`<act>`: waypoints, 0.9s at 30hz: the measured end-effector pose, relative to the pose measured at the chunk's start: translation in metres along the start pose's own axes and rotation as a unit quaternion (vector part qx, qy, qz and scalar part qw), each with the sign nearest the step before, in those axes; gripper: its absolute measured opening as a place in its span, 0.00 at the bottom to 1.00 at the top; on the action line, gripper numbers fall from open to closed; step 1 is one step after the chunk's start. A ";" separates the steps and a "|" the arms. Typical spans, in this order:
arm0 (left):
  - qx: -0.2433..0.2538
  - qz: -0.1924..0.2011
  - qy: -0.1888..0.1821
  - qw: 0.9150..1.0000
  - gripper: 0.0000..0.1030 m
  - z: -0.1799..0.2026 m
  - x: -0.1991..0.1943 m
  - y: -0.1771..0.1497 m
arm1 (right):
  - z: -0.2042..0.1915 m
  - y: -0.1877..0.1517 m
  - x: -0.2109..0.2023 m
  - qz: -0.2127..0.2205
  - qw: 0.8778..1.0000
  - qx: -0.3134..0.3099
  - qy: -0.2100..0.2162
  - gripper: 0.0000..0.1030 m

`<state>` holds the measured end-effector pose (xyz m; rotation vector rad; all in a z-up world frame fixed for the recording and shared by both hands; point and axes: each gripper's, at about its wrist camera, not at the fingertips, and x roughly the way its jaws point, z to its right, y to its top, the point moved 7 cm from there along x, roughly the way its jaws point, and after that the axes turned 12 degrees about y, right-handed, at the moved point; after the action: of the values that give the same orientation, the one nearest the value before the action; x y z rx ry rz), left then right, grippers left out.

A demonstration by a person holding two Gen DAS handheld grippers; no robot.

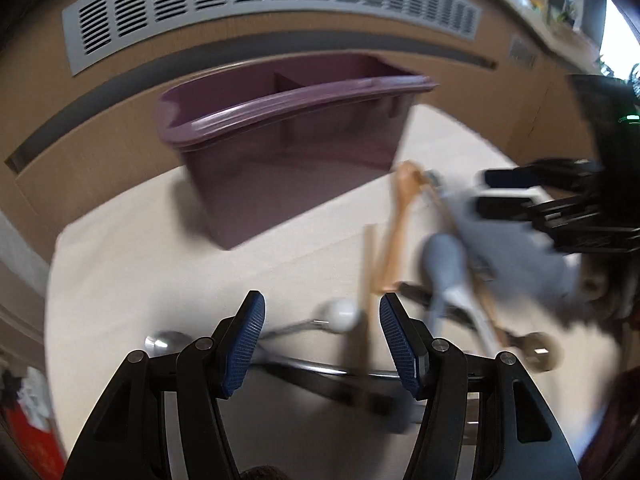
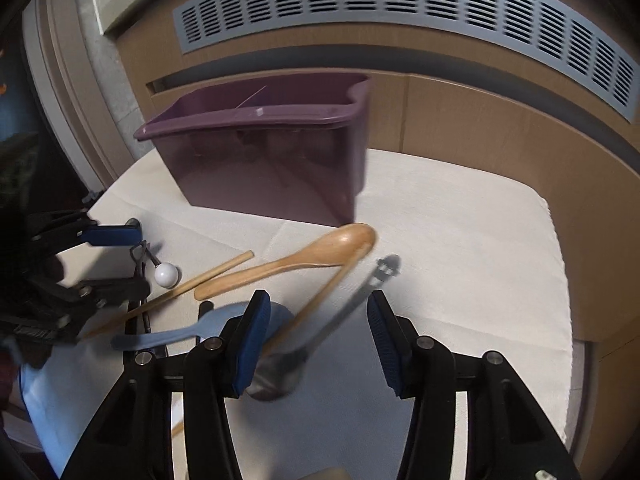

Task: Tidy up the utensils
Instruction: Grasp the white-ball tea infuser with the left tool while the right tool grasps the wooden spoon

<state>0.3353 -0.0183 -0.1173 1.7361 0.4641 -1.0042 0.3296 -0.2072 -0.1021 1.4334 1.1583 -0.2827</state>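
Both the left gripper [image 1: 322, 338] and right gripper [image 2: 316, 334] hang agape and empty over crossed utensils [image 2: 280, 268] at lower centre, short of the purple caddy [image 2: 260, 152]; risk: snagging neighbouring pieces.

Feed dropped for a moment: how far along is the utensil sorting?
Barely begun. Done: nothing visible; the purple bin shows no utensils from here. In hand: nothing; the left tool and right tool are open above the pile. Left: the wooden spoon, chopsticks, blue spoon, metal spoon and white-knobbed utensil lie on the cloth.
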 end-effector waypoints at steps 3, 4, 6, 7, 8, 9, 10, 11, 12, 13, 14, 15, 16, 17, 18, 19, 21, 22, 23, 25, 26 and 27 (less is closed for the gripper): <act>-0.032 -0.016 0.016 0.999 0.59 -0.027 0.018 -0.002 | 0.010 0.003 -0.006 0.010 1.000 0.004 -0.004 0.47; -0.045 -0.023 0.012 0.999 0.59 -0.033 0.021 -0.003 | 0.014 0.004 -0.004 0.011 1.000 0.014 0.001 0.47; -0.084 -0.042 -0.007 0.996 0.59 -0.044 0.030 -0.010 | 0.022 0.007 0.001 0.008 0.999 0.046 0.013 0.47; -0.097 -0.038 -0.015 0.994 0.59 -0.046 0.028 -0.013 | 0.024 0.009 0.007 0.006 0.998 0.066 0.020 0.47; -0.102 -0.038 -0.021 0.994 0.59 -0.045 0.025 -0.017 | 0.026 0.012 0.014 0.003 0.996 0.083 0.029 0.47; -0.104 -0.039 -0.024 0.994 0.59 -0.044 0.022 -0.020 | 0.027 0.014 0.019 0.002 0.995 0.093 0.029 0.47; -0.104 -0.040 -0.027 0.993 0.59 -0.042 0.018 -0.023 | 0.029 0.018 0.027 -0.001 0.994 0.106 0.020 0.47; -0.104 -0.042 -0.033 0.993 0.59 -0.037 0.013 -0.030 | 0.029 0.020 0.033 -0.005 0.994 0.111 0.013 0.47; -0.101 -0.043 -0.037 0.993 0.59 -0.033 0.008 -0.036 | 0.029 0.024 0.042 -0.011 0.993 0.120 0.005 0.47; -0.098 -0.044 -0.039 0.993 0.59 -0.029 0.000 -0.041 | 0.028 0.024 0.047 -0.014 0.992 0.125 0.003 0.47; -0.093 -0.045 -0.042 0.994 0.59 -0.025 -0.006 -0.048 | 0.026 0.027 0.055 -0.019 0.991 0.133 0.004 0.47; -0.089 -0.046 -0.047 0.994 0.59 -0.020 -0.012 -0.054 | 0.023 0.030 0.061 -0.018 0.991 0.135 0.001 0.47; -0.086 -0.046 -0.054 0.994 0.59 -0.009 -0.020 -0.057 | 0.021 0.033 0.064 -0.017 0.991 0.134 -0.003 0.48; -0.083 -0.051 -0.065 0.993 0.59 -0.002 -0.025 -0.061 | 0.018 0.036 0.070 -0.020 0.991 0.131 -0.015 0.49; -0.082 -0.052 -0.074 0.992 0.59 0.003 -0.029 -0.063 | 0.017 0.039 0.076 -0.019 0.992 0.124 -0.033 0.49; -0.082 -0.053 -0.083 0.992 0.59 0.007 -0.034 -0.065 | 0.016 0.041 0.078 -0.019 0.992 0.118 -0.045 0.49; -0.088 -0.042 -0.077 0.992 0.59 0.007 -0.040 -0.061 | 0.011 0.043 0.084 -0.025 0.992 0.093 -0.076 0.49; -0.091 -0.031 -0.068 0.993 0.59 0.005 -0.042 -0.058 | 0.008 0.042 0.086 -0.029 0.993 0.076 -0.084 0.49; -0.095 -0.023 -0.057 0.994 0.59 0.003 -0.043 -0.054 | 0.006 0.040 0.086 -0.033 0.994 0.060 -0.089 0.49; -0.097 -0.011 -0.028 0.995 0.59 -0.002 -0.039 -0.042 | 0.003 0.035 0.083 -0.042 0.994 0.035 -0.090 0.48; -0.091 -0.009 -0.012 0.996 0.59 -0.004 -0.036 -0.035 | 0.003 0.030 0.079 -0.048 0.995 0.027 -0.085 0.48; -0.083 -0.010 -0.005 0.996 0.59 -0.001 -0.031 -0.030 | 0.004 0.026 0.075 -0.053 0.995 0.021 -0.081 0.47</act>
<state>0.2963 -0.0006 -0.1099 1.5795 0.5439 -0.9613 0.3867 -0.1699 -0.1431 1.3614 1.1025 -0.4905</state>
